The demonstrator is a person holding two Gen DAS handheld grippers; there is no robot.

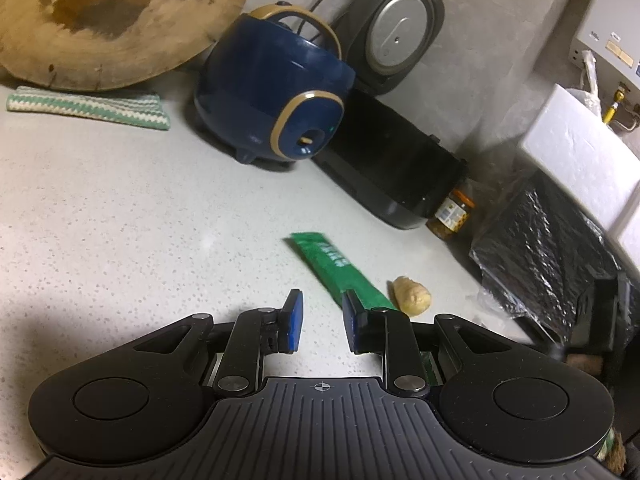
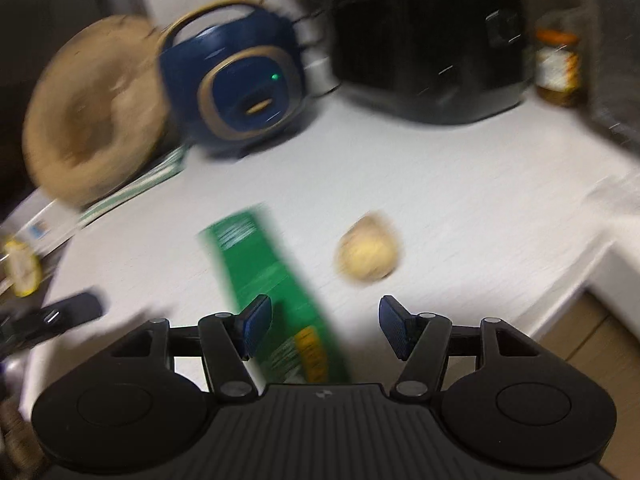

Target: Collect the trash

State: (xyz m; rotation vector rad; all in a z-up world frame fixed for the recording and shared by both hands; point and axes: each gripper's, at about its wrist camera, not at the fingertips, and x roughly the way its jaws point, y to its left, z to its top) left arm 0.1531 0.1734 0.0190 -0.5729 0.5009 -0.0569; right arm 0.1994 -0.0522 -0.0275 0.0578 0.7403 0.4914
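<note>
Left wrist view: your left gripper [image 1: 322,322] hovers over the pale speckled counter [image 1: 120,208], jaws apart with nothing between the pads. A green wrapper [image 1: 336,268] lies flat on the counter, its near end passing behind the right-hand pad, touching or not you can't tell. Just beside it sits a small beige lump [image 1: 412,295], maybe ginger. Toward the counter's back edge stand a blue cooker [image 1: 272,92], a black appliance [image 1: 392,172] and a jar [image 1: 452,216]; a striped cloth [image 1: 88,106] lies at the back left under a round wooden board [image 1: 112,16]. Right wrist view, blurred: your right gripper [image 2: 326,330] is released, jaws wide, the green wrapper [image 2: 276,280] lying under the left pad and the gap, not pinched; the beige lump [image 2: 368,250] sits ahead of it.
</note>
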